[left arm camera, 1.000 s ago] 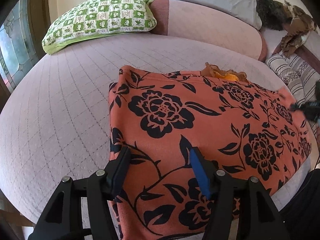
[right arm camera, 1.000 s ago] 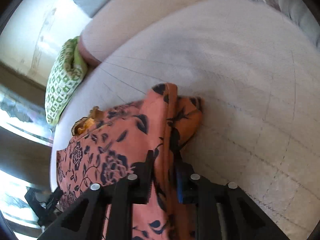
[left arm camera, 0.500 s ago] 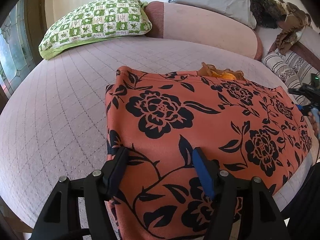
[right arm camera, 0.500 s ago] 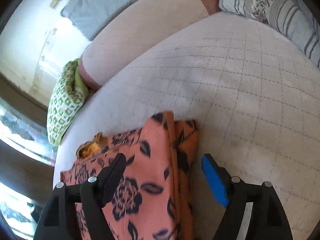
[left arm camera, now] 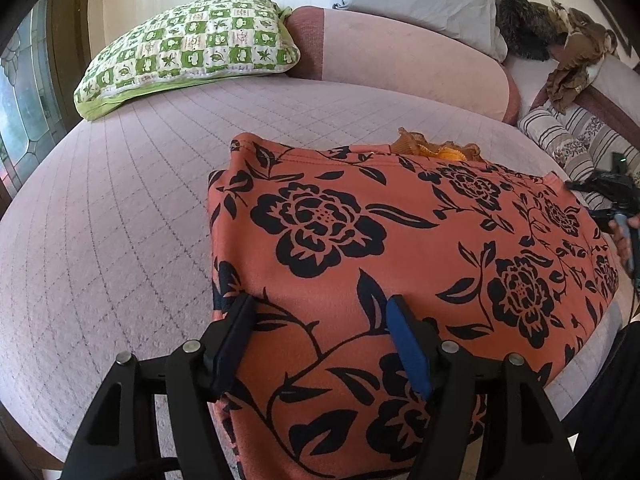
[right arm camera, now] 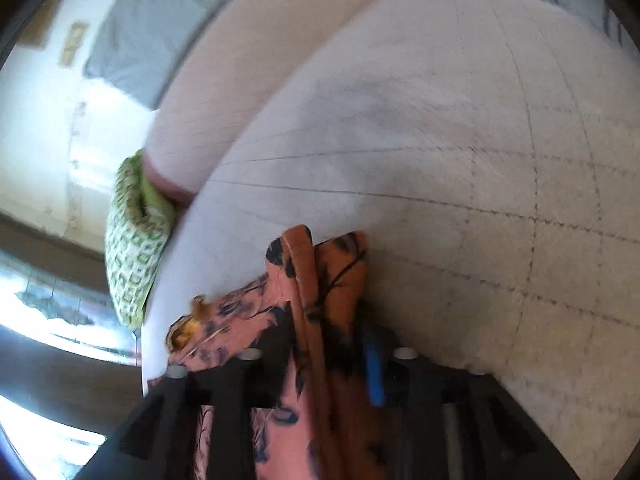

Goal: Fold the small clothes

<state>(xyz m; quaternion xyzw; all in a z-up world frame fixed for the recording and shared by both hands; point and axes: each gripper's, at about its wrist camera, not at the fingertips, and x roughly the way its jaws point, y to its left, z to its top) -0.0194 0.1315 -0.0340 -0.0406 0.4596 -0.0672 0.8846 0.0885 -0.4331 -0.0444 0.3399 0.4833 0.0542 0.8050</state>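
On quilted bedspread | floral knit garment flat | left claw apart | right claw closing around bunched hem

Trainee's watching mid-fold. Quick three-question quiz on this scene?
1. True or false: the green checked pillow lies on the floral garment.
2. The left gripper has its fingers: A) open over the garment; B) shut on the pillow; C) shut on the garment's edge.
3. What peeks out past the garment's far edge?
Key: 1 false, it lies apart on the bed; 2 A; 3 a crumpled orange cloth.
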